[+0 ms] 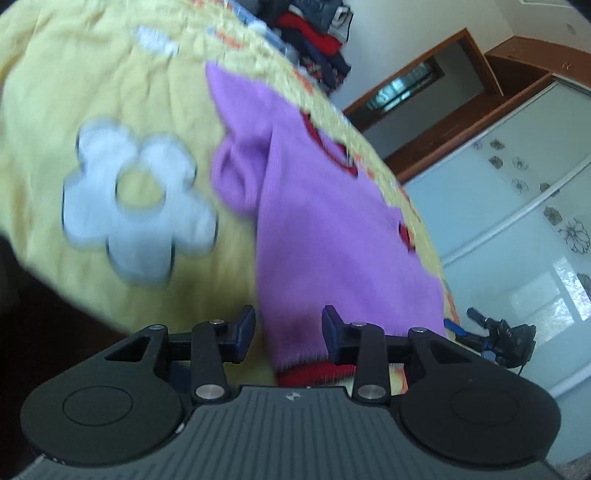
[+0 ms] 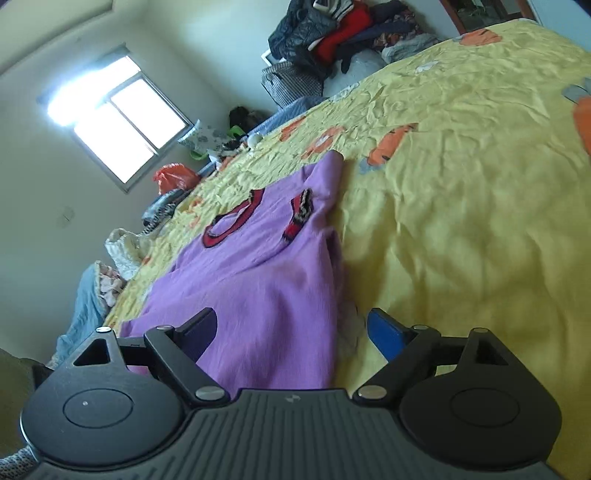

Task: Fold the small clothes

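A small purple sweater [image 2: 266,280] with red trim lies spread on a yellow bedspread [image 2: 461,229] that carries orange and white printed shapes. In the right wrist view its red neckline ring [image 2: 232,223] and a red and black cuff [image 2: 299,218] show near the far end of the garment, and the body of the sweater runs toward the camera. The right gripper [image 2: 291,332] has its two fingers wide apart, with the near edge of the sweater lying between them; the left finger [image 2: 201,328] is over the purple cloth and the blue pad of the other finger [image 2: 386,332] is over the yellow cover, just beside the sweater's edge. In the left wrist view, which is blurred, the left gripper [image 1: 289,334] also has its fingers apart, less wide, and the purple cloth with its red hem [image 1: 310,371] passes between them without being pinched. A big white flower print [image 1: 136,206] is on the cover, left of the sweater. A pile of dark and red clothes [image 2: 332,33] sits at the far end of the bed, a bright window [image 2: 118,114] is on the wall, and a wardrobe with frosted sliding doors [image 1: 517,206] stands beside the bed.
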